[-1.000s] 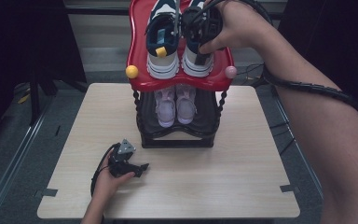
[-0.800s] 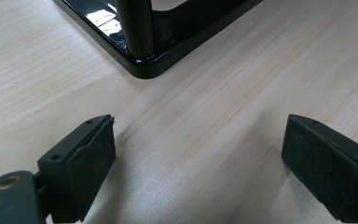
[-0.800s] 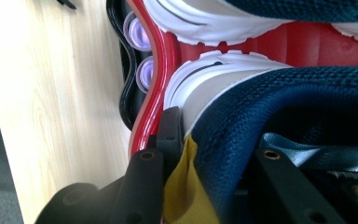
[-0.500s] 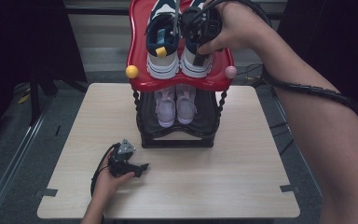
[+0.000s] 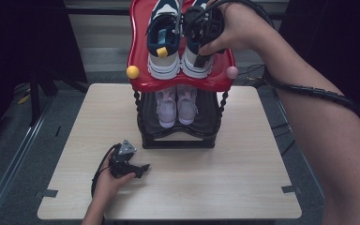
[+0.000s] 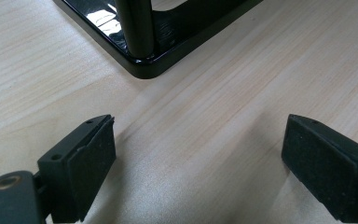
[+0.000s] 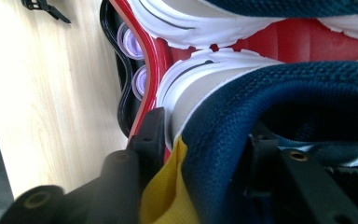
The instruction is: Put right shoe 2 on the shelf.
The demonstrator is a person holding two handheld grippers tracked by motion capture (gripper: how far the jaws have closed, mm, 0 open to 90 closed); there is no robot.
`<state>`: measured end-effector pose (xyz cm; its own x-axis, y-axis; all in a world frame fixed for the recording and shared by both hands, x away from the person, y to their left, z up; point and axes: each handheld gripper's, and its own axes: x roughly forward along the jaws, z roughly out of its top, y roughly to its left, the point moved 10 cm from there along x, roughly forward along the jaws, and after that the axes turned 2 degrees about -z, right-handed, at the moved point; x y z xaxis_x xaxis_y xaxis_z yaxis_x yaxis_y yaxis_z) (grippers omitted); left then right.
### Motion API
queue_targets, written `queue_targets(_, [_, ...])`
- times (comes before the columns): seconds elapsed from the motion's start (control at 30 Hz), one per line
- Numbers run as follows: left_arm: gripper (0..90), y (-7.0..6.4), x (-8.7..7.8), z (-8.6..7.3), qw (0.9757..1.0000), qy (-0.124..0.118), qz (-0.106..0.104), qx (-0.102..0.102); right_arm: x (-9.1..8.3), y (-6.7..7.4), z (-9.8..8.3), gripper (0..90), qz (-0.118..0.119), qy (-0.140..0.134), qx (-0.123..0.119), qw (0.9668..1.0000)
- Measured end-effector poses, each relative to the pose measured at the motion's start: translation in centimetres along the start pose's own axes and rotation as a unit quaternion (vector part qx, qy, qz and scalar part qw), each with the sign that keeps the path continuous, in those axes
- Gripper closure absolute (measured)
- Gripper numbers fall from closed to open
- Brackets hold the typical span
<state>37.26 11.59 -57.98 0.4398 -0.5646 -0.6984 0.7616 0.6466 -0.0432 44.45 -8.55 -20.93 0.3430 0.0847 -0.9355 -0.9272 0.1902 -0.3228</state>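
Observation:
A two-tier shoe rack [image 5: 178,140] stands at the table's far middle. Its red top shelf [image 5: 183,84] carries two navy and white sneakers. My right gripper [image 5: 198,56] points down over the heel of the right sneaker [image 5: 194,68]. Its jaws have just been opening and stand astride the navy heel collar [image 7: 270,88], one jaw outside by the yellow pull tab [image 7: 168,196], one inside the shoe. My left gripper [image 5: 144,168] rests on the table in front of the rack's left corner [image 6: 144,70]. It is open, with bare wood between its pads [image 6: 88,158].
The left sneaker [image 5: 163,42] sits beside the right one on the red shelf. A pale pink pair [image 5: 176,105] fills the black lower tier. Yellow [image 5: 132,71] and pink [image 5: 232,72] knobs cap the rack posts. The wooden table [image 5: 243,178] spreads wide in front.

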Motion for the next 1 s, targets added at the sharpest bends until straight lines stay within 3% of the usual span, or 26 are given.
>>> queue_targets(0.2, [9.4,0.0,0.0,0.0,1.0000,0.000,0.000,0.000,0.0,0.0,-0.3,46.5,0.003,-0.005,0.023,0.9997])
queue_targets(0.3, [9.4,0.0,0.0,0.0,1.0000,0.000,0.000,0.000,-0.4,0.0,-0.5,36.8,0.010,-0.009,0.046,0.9989])
queue_targets(0.63, [9.3,0.0,0.0,0.0,1.0000,0.000,0.000,0.000,-1.9,-0.1,-0.8,21.6,0.019,-0.011,0.066,0.9976])
queue_targets(1.0, [9.3,0.0,0.0,0.0,1.0000,0.000,0.000,0.000,-3.0,-0.2,-1.1,17.5,0.022,-0.010,0.071,0.9972])
